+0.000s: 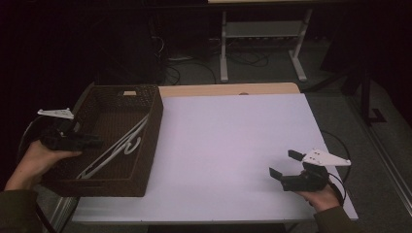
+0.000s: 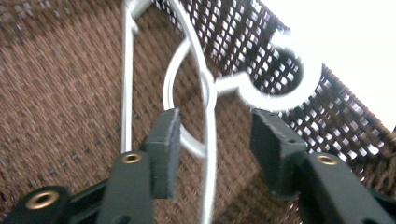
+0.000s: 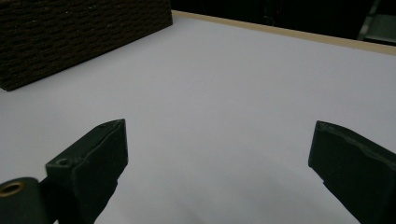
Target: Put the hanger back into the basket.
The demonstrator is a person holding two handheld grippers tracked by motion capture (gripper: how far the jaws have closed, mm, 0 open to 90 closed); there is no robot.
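hanger (image 2: 208, 93) ends cut off, basket (image 1: 155, 121) interior dim
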